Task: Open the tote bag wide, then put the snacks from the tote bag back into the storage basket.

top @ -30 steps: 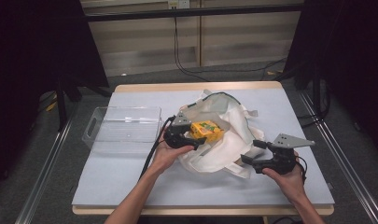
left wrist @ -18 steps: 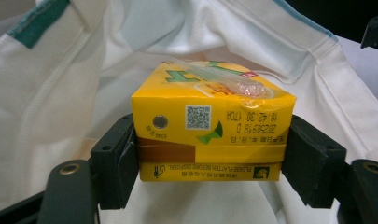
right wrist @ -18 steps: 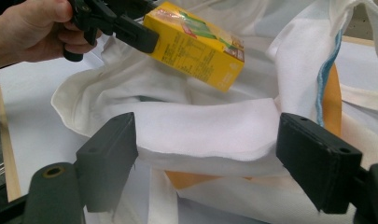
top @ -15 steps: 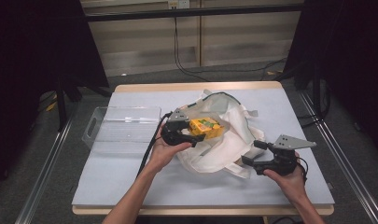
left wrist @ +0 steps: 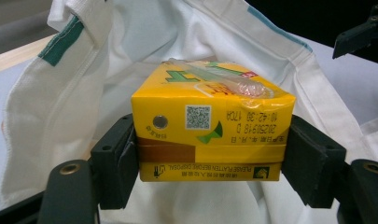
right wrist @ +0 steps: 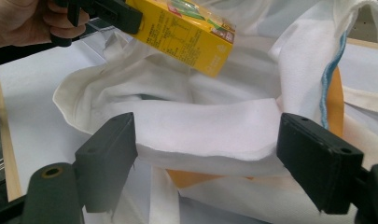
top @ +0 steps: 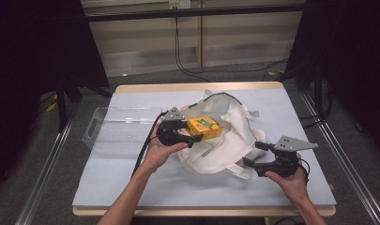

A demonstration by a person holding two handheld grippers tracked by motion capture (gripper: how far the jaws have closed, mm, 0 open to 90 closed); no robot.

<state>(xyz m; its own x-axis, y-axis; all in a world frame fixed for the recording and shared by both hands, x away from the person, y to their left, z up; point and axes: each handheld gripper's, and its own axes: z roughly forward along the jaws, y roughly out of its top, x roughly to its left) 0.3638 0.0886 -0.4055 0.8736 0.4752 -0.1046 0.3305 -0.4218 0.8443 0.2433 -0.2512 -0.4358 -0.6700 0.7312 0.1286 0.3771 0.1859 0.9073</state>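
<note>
A: What do we count on the table (top: 131,183)?

B: We count one yellow drink carton (top: 204,128), one white cloth bag (top: 225,140), one clear plastic bin (top: 117,131) and two grippers, each in one hand.

A: And how do our tongs stand?

B: Our left gripper (top: 190,136) is clamped on the carton: in the left gripper view both jaws press against its two short sides (left wrist: 210,130). Our right gripper (top: 251,154) stands wide apart; in its own view a fold of the bag's rim (right wrist: 205,135) lies between the jaws, touching neither as far as we can tell.

A: Where is the carton?

B: Held in the air over the bag's open mouth, with the bin well to its left.

A: What differs from a second ago?

B: We have carried the carton a little up and away from ourselves, and the left hand (top: 159,150) has followed it. The right gripper has barely moved at the bag's near right edge.

A: Which way does the carton point?

B: Its long axis runs roughly left to right in the high view, the free end towards the right and tilted slightly down, and the straw side faces up
</note>
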